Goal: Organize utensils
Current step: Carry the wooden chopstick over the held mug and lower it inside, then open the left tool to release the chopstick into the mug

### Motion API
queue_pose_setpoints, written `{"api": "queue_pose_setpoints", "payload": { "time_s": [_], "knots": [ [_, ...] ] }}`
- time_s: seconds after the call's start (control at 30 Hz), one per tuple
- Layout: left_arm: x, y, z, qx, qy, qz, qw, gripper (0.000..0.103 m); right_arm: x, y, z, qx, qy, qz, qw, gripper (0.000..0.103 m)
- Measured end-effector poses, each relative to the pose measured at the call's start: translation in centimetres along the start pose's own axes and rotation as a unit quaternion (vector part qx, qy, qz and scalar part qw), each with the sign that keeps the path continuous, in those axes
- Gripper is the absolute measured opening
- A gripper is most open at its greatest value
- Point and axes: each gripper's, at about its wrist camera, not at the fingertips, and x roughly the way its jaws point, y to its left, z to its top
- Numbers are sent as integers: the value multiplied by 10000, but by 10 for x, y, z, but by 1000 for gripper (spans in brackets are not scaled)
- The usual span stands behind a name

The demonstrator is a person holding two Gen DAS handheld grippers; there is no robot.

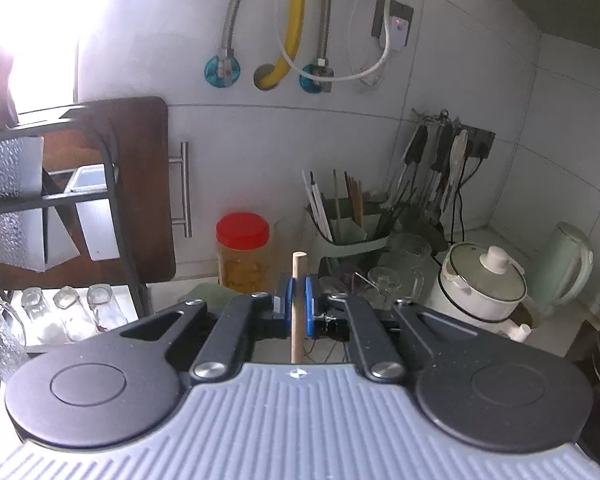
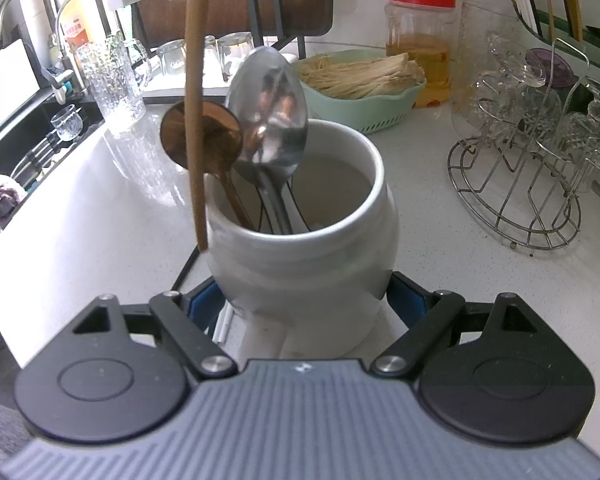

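My left gripper [image 1: 298, 304] is shut on a thin wooden stick [image 1: 298, 300], which stands upright between the blue pads. In the right wrist view that wooden stick [image 2: 196, 120] hangs down from above, and its lower tip is just outside the left rim of a white ceramic jar [image 2: 308, 248]. My right gripper [image 2: 304, 300] is shut on the jar, with a blue pad against each side of its lower body. Inside the jar stand a metal spoon [image 2: 268, 120] and a brown wooden spoon [image 2: 202, 136], bowls up, beside dark handles.
On the white counter [image 2: 100, 208] behind the jar sit a green basket of pale strands [image 2: 364, 80], a red-lidded jar [image 2: 420, 40] and a wire rack of glasses [image 2: 532, 160]. The sink [image 2: 20, 128] lies left. A green chopstick holder [image 1: 348, 232] and white pot [image 1: 484, 284] stand ahead.
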Motion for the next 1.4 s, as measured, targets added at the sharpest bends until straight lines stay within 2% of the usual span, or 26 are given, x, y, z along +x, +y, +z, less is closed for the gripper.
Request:
{"api": "queue_pose_setpoints", "payload": {
  "time_s": [0.3, 0.37, 0.57, 0.77, 0.93, 1.0, 1.33, 1.4],
  "knots": [
    [-8, -7, 16, 49, -361, -75, 9993, 7, 0, 0, 0, 30, -7, 5, 10000, 89],
    [-3, -7, 14, 22, -310, -71, 9995, 7, 1, 0, 0, 22, -16, 3, 10000, 90],
    [15, -5, -2, -59, 156, -77, 9998, 7, 0, 0, -1, 8, -41, 25, 10000, 90],
    [28, -4, -14, 56, 890, -220, 9958, 7, 2, 0, -1, -2, -59, 30, 10000, 90],
    [38, 4, -15, -249, 1662, -653, 9836, 7, 2, 0, 0, 2, -60, 35, 10000, 90],
    [40, 2, -13, -226, 1875, -737, 9792, 7, 3, 0, 0, 5, -55, 33, 10000, 90],
    [56, 1, -2, -25, 2852, -907, 9542, 7, 3, 1, 0, 66, -67, -19, 10000, 89],
    [59, 2, -2, -6, 2943, -888, 9516, 7, 3, 1, 0, 86, -74, -33, 9999, 89]
  ]
}}
